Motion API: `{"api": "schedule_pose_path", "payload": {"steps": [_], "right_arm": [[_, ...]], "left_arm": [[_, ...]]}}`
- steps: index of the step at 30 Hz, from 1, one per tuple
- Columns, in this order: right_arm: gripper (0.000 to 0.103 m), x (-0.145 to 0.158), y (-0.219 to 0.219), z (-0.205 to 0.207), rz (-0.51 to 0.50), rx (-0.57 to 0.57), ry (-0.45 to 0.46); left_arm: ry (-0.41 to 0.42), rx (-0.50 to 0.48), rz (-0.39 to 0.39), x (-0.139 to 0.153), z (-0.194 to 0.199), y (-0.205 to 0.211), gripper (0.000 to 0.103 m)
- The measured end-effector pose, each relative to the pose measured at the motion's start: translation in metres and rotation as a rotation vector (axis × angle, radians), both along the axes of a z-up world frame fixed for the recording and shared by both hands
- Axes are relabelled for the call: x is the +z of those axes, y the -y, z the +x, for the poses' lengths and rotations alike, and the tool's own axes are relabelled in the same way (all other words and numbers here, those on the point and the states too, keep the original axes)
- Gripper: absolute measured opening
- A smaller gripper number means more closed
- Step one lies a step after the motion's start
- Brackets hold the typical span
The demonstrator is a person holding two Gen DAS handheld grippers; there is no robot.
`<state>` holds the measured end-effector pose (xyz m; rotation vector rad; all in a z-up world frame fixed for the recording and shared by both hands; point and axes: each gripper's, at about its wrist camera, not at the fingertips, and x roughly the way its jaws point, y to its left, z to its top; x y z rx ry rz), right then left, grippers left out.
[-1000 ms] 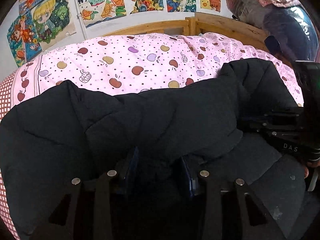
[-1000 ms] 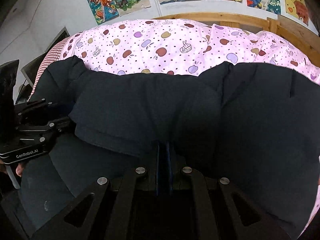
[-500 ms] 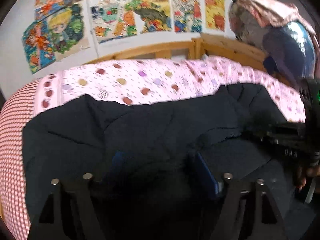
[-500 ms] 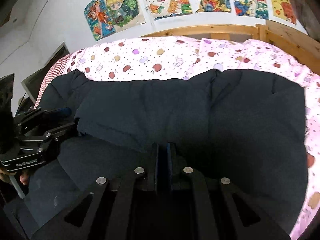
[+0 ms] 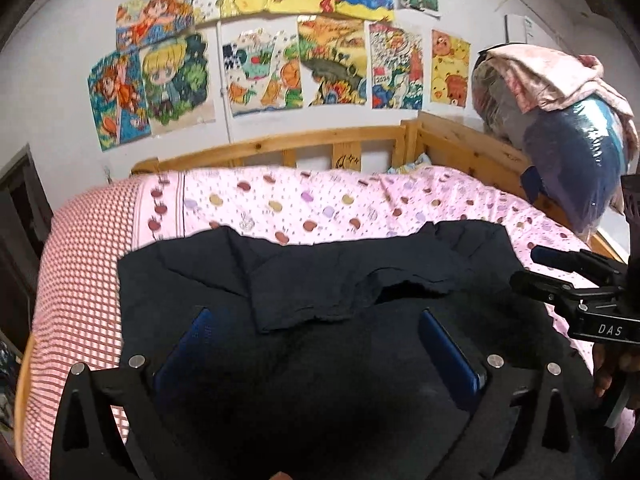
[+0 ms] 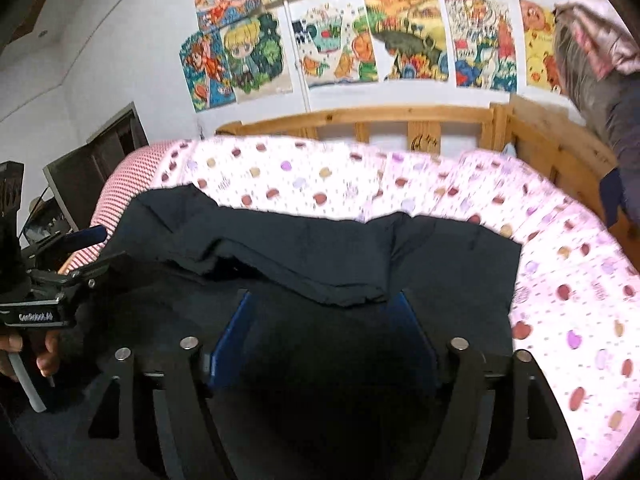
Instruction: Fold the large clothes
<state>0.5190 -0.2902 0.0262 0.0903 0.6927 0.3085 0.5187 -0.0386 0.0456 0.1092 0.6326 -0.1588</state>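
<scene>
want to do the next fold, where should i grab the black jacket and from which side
Take the black jacket by the loose folded-over hem that lies across its middle, coming in low from the near side. That edge is lifted and wrinkled, so a finger can slide under it; the rest lies flat on the pink bedsheet. Both the left gripper and the right gripper are open.

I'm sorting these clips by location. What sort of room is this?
Most likely a child's bedroom: a wooden bed frame with a pink apple-print bedspread, and colourful cartoon drawings taped to the wall. A black padded jacket lies on the bed.
</scene>
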Motion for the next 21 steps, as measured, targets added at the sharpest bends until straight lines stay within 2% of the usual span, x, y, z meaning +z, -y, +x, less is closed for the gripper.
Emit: {"api": "schedule_pose_path", "payload": {"steps": [4,6,7,21], "right_arm": [[0.075,0.018,0.004,-0.015,-0.009,0.0,0.029],[0.092,0.025,0.005,-0.022,-0.01,-0.004,0.039],[0.095,0.028,0.006,-0.025,-0.008,-0.007,0.042],[0.097,0.068,0.02,-0.096,-0.017,-0.02,0.089]], "left_arm": [[0.028,0.002,-0.006,0.015,-0.017,0.002,0.103],[0.04,0.015,-0.012,0.023,-0.027,0.001,0.103],[0.043,0.02,-0.016,0.025,-0.031,0.0,0.103],[0.103,0.035,-0.031,0.061,-0.107,-0.003,0.103]]}}
